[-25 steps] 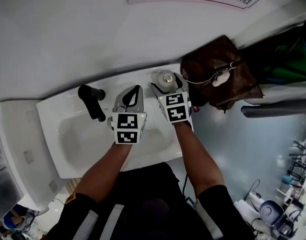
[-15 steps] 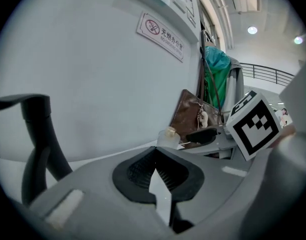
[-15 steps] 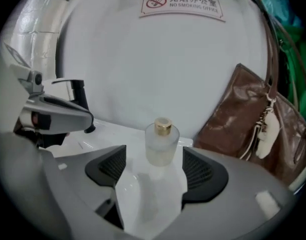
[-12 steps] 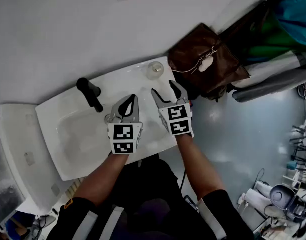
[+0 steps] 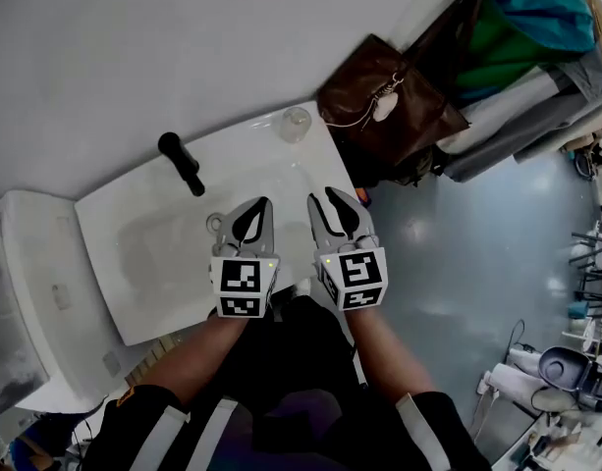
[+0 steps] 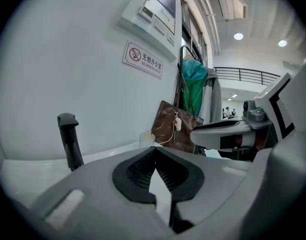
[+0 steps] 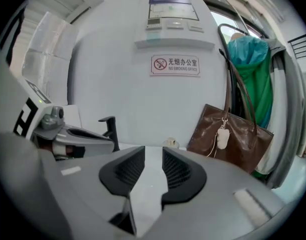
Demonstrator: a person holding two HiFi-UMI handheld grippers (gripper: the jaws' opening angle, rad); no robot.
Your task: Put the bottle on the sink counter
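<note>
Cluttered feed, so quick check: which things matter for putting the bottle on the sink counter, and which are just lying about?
Job: bottle, on a corner of the sink counter; right tool, empty, jaws just been closing; left tool, shut, empty.
Lying about: black faucet, brown bag, hanging clothes, no-smoking sign.

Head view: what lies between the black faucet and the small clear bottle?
Only bare white sink counter, seen in the head view, separates the black faucet from the small clear bottle.
</note>
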